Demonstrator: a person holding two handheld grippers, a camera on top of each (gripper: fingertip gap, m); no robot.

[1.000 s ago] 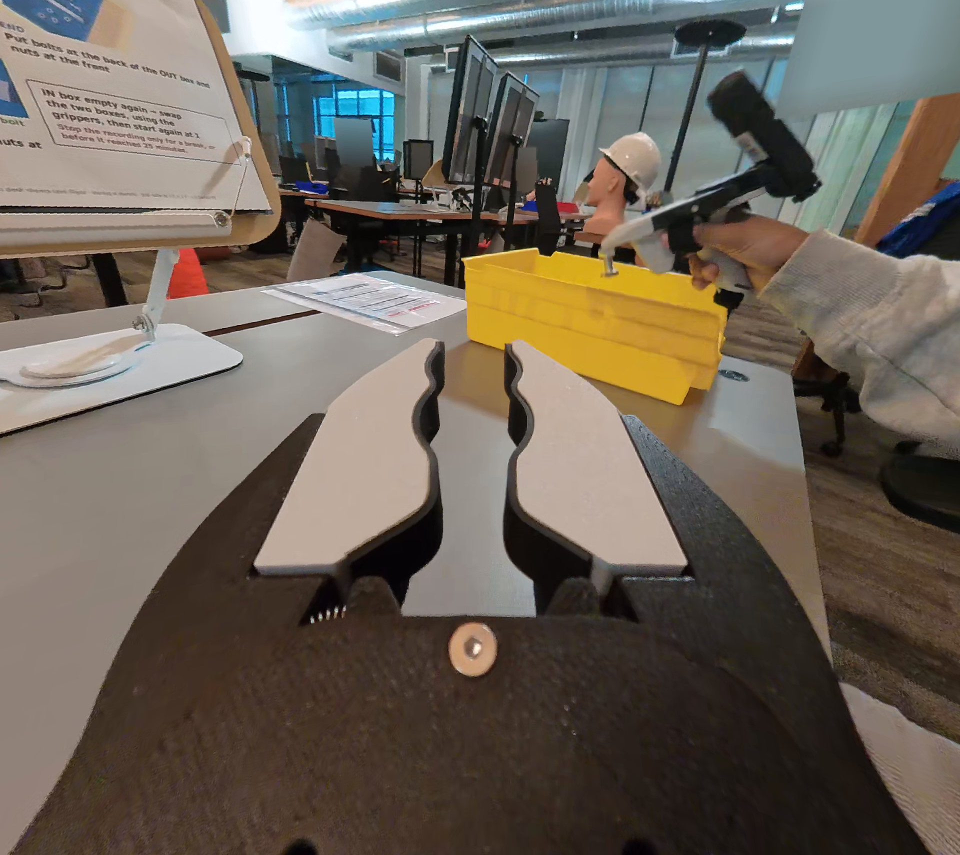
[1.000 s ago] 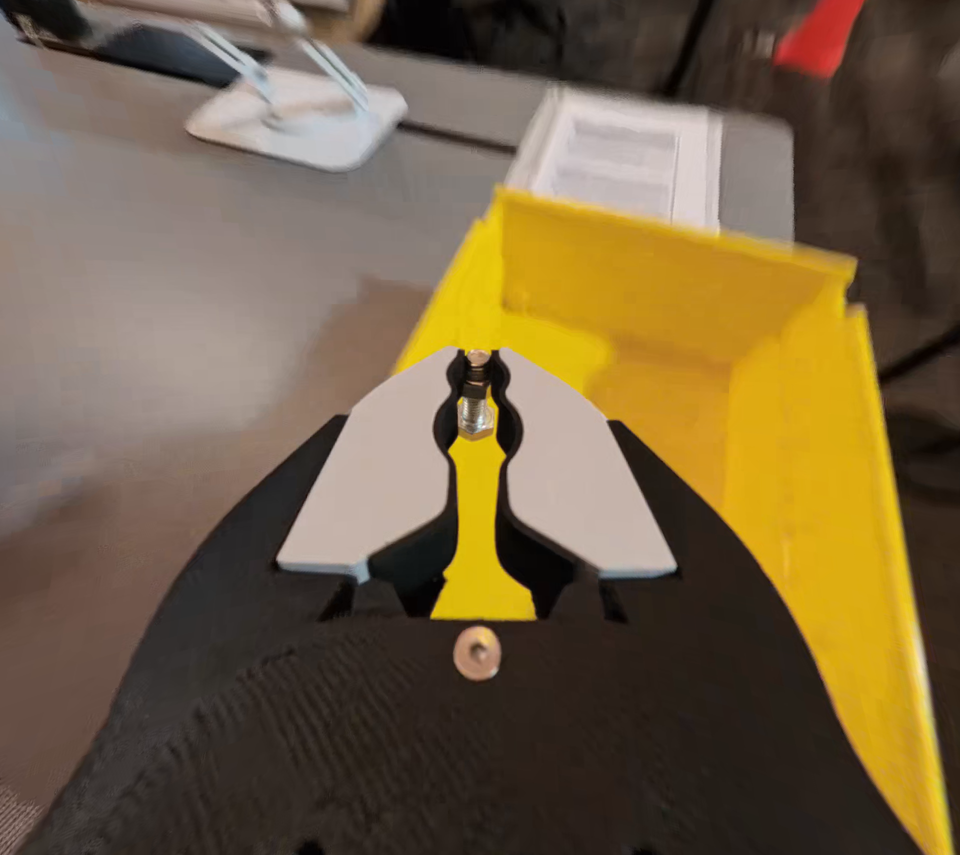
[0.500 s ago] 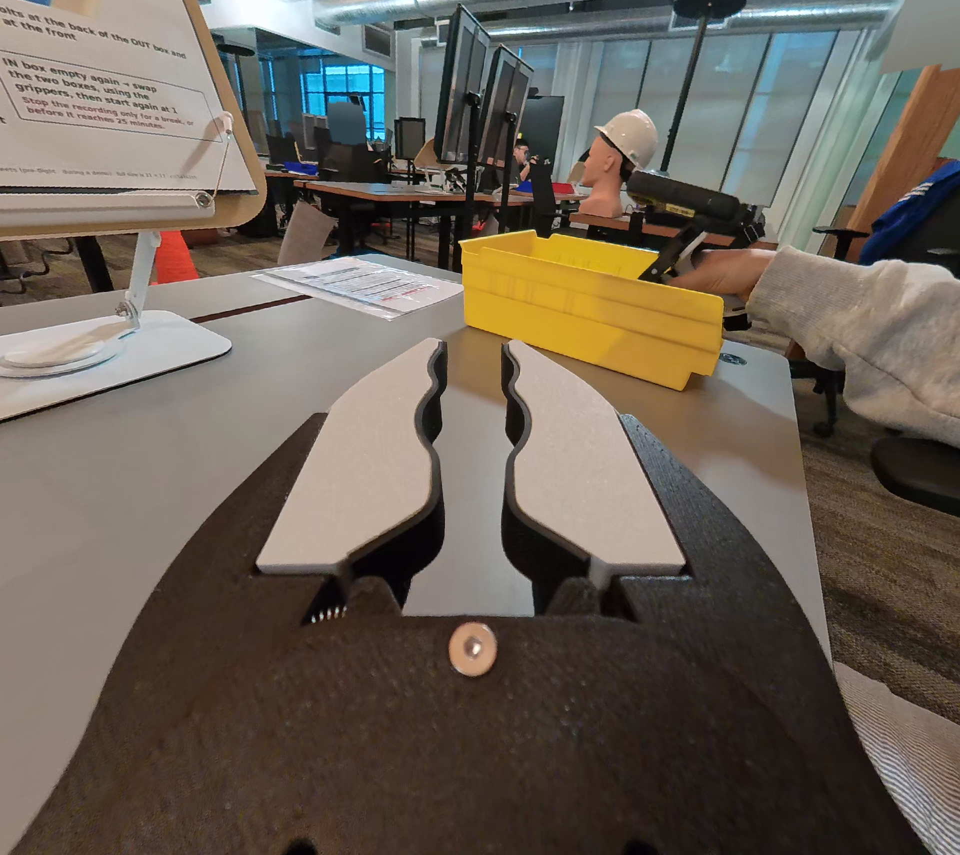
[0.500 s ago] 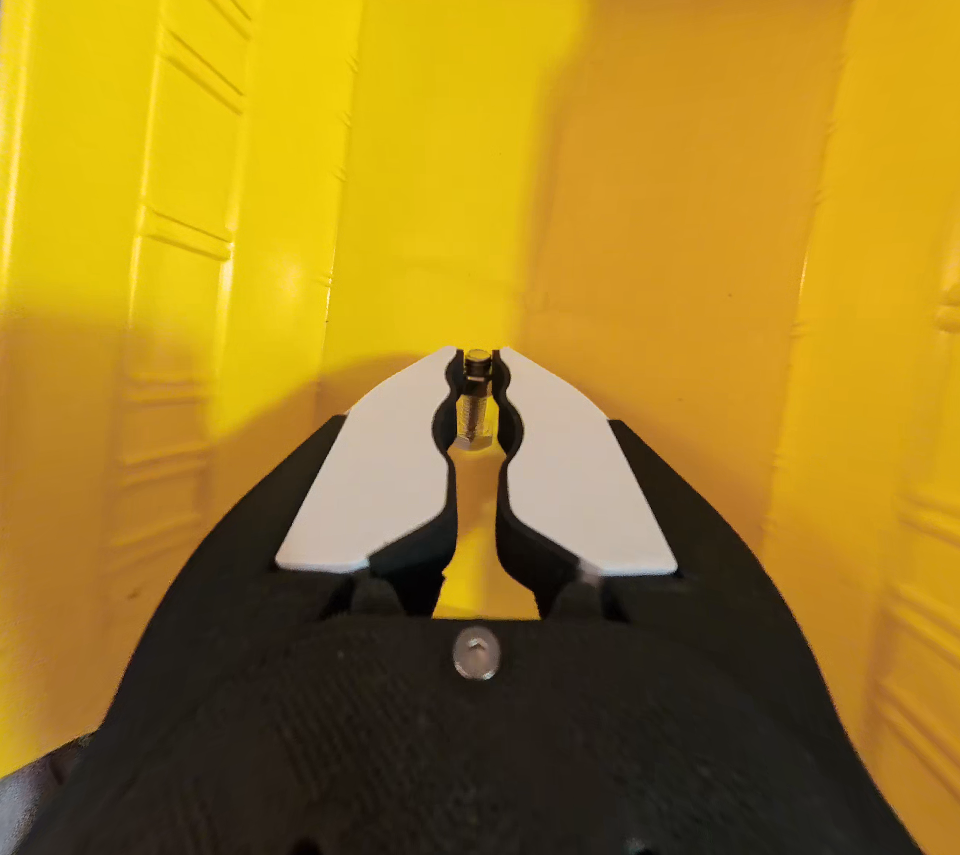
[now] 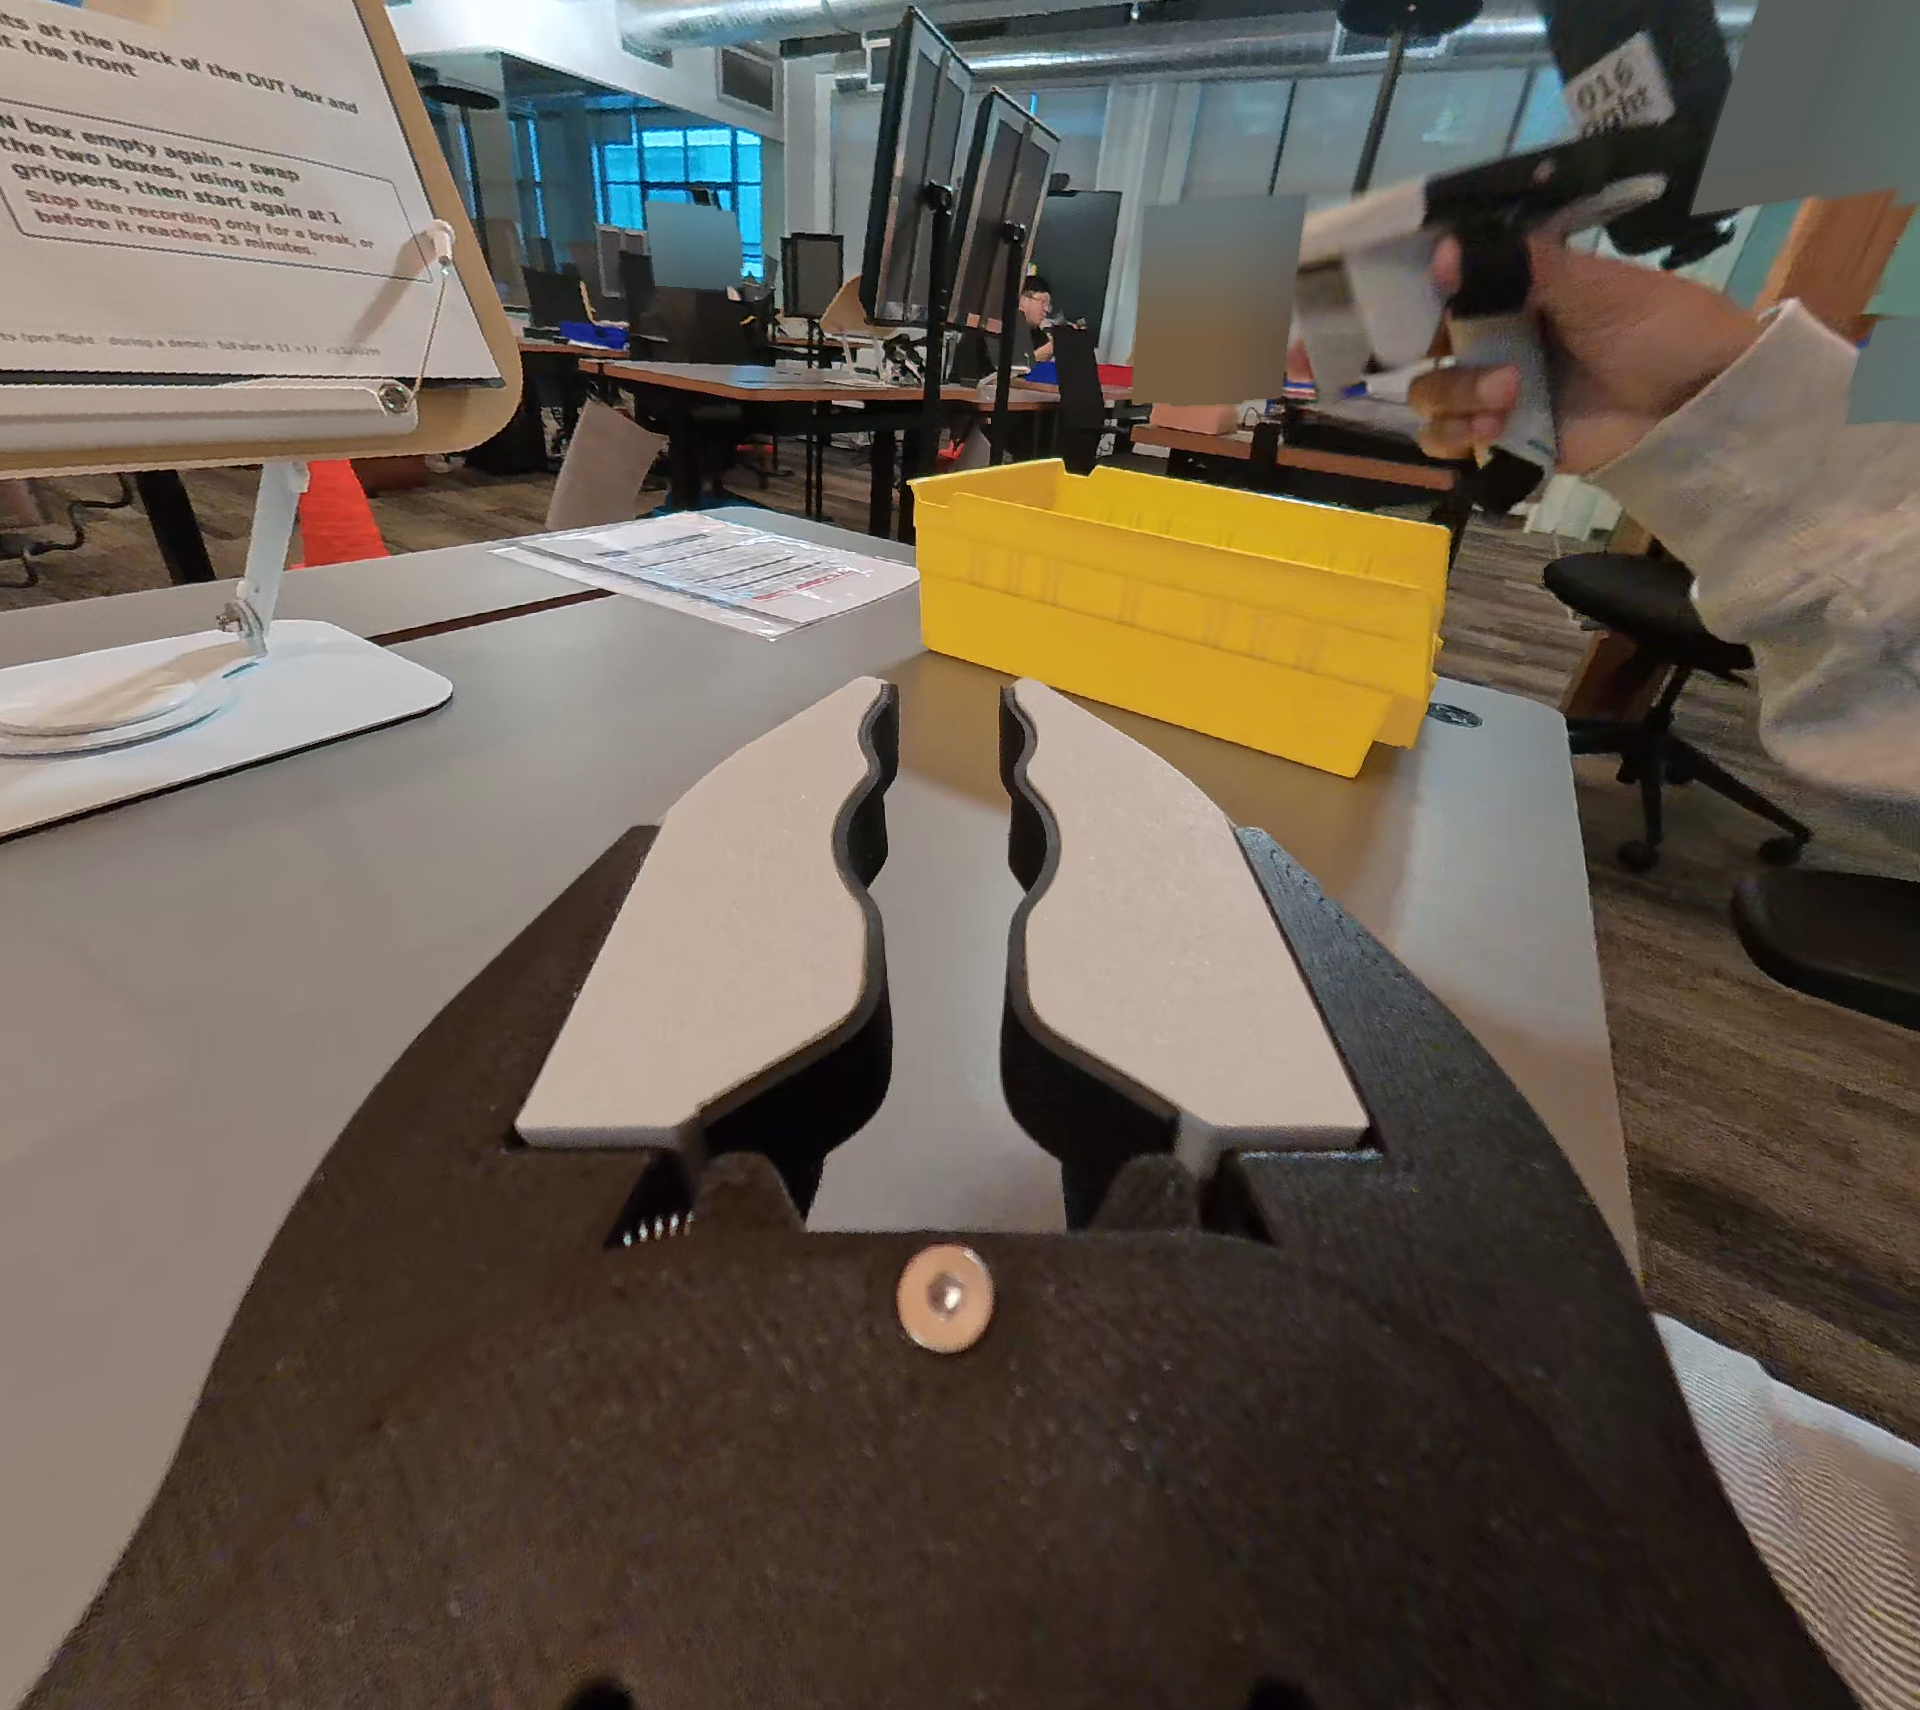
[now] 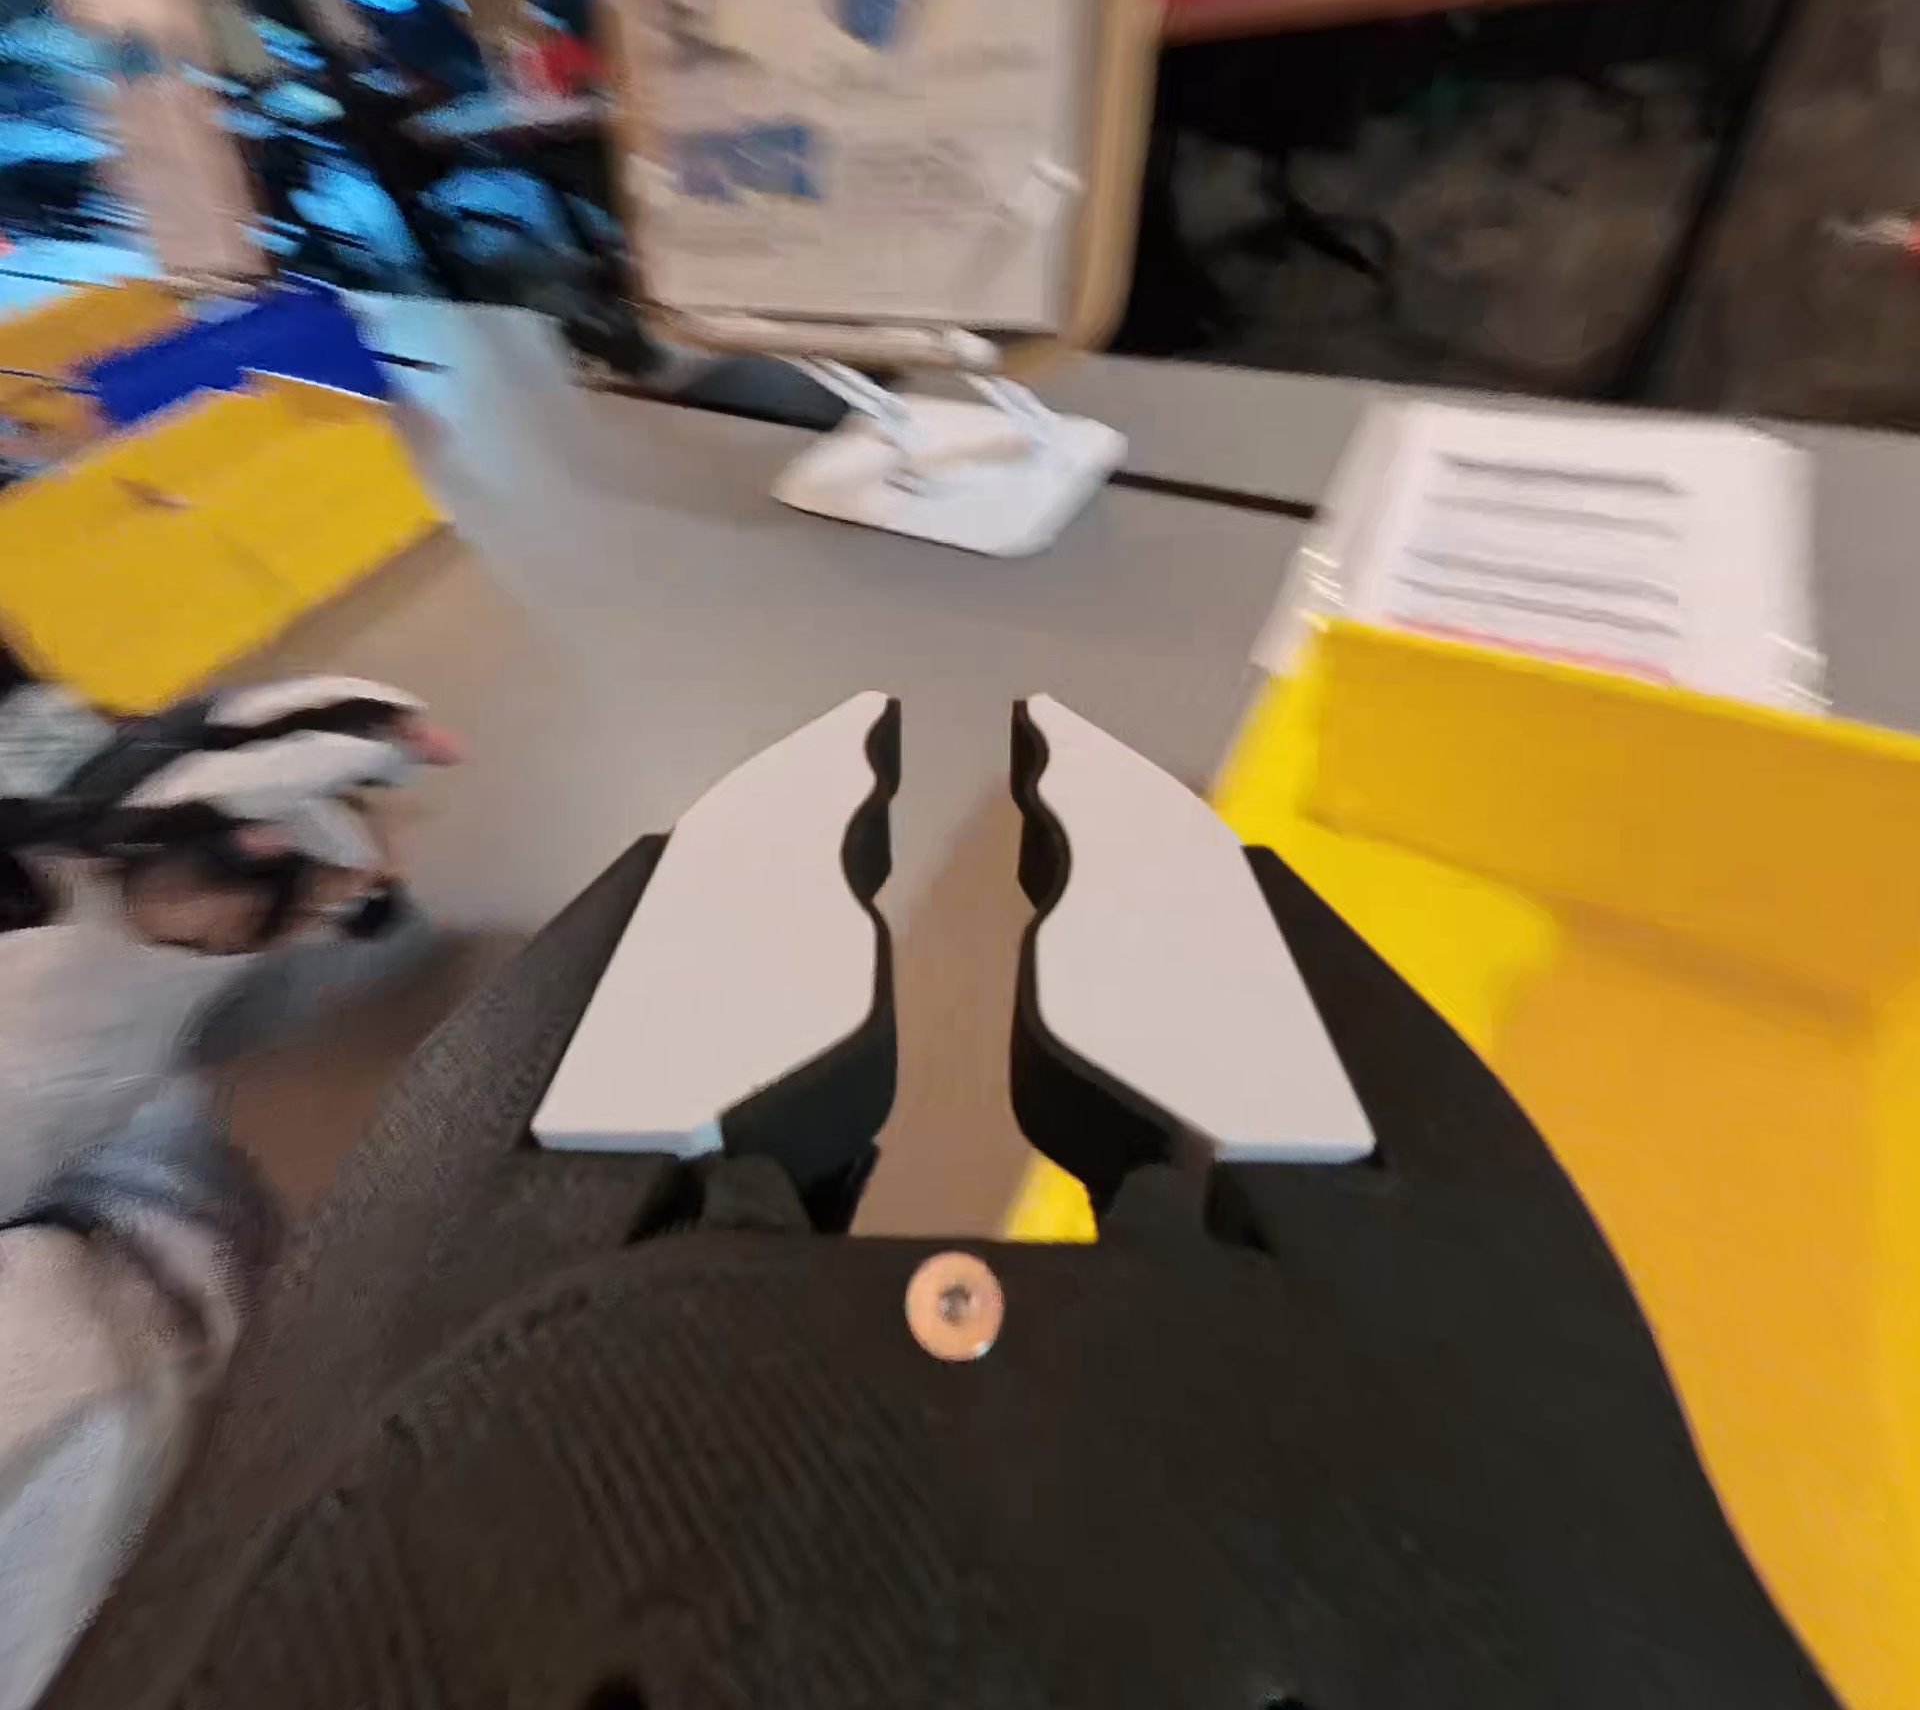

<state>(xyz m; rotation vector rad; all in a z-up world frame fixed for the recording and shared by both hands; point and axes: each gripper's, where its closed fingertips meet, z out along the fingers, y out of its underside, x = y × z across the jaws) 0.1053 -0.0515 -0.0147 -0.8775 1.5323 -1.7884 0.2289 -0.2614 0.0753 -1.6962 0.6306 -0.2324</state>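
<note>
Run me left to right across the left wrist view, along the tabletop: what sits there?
White stand base → laminated sheet → yellow bin, with the left claw open in the foreground, between sheet and bin.

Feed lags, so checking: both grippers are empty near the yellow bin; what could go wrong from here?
The right wrist view is smeared: the open right gripper seems to swing fast beside the yellow bin and could clip its wall. The bin sits near the table corner; a knock might push it off.
</note>
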